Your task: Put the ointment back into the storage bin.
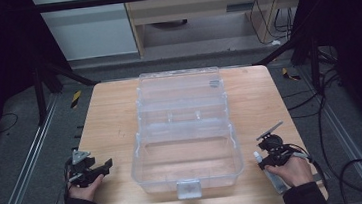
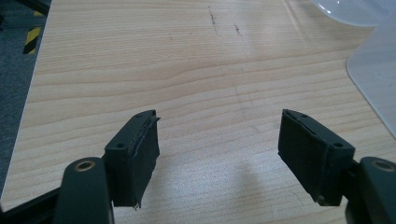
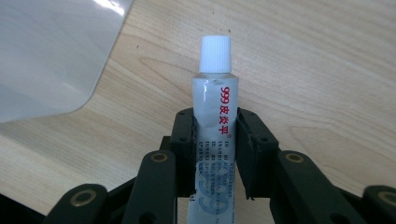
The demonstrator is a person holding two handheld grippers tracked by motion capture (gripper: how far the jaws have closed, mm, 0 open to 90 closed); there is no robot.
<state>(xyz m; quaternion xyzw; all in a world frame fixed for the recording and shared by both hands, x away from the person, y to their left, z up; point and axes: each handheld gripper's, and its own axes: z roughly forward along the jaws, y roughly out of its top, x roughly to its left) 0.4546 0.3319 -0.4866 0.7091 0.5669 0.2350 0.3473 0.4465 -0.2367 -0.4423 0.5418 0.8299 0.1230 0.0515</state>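
Stock on wooden surface (image 1: pixel 110 114): one clear plastic box (image 1: pixel 186 151), lid thrown back, empty at centre. My right gripper (image 3: pixel 215 140) is clamped on a white-capped ointment tube (image 3: pixel 215 98) just right of the box. My left gripper (image 2: pixel 219 140) is spread wide, holding nothing. Tube not yet boxed; placing it probably remains.

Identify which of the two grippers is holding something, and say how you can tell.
The right gripper: its jaws clamp a white-capped ointment tube. The left gripper is open over bare wooden table.
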